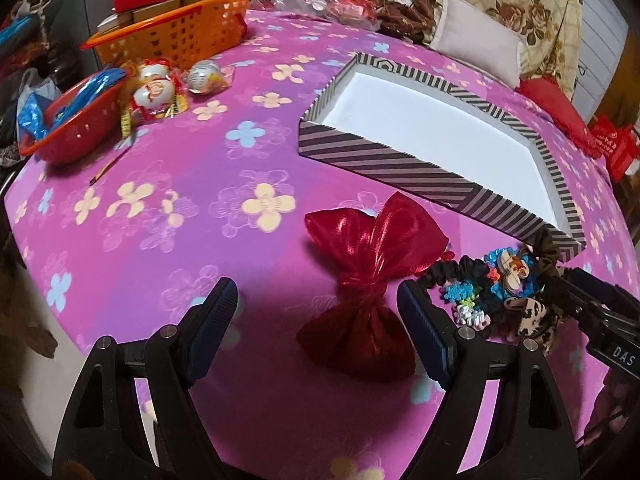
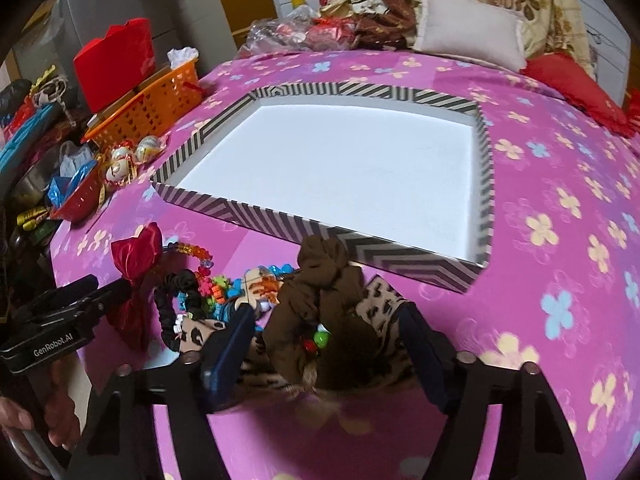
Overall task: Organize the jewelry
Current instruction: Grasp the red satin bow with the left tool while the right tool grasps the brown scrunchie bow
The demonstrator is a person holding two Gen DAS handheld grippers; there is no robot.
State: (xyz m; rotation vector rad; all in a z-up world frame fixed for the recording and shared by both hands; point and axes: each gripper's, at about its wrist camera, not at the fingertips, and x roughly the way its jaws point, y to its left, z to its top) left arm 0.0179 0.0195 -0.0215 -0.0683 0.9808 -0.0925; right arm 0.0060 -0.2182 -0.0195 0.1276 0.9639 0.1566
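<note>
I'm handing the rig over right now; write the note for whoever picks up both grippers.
Left gripper: open, empty, straddling the red satin pouch on the pink floral cloth.
Right gripper: open, fingers either side of the brown scrunchie atop the accessory pile; not closed on it.
The pile (black scrunchie, leopard-print piece, beaded bits) sits by the near corner of the striped box.
Done: nothing; the box holds no items.
Left: move the pieces into the box, probably the brown scrunchie first.
</note>
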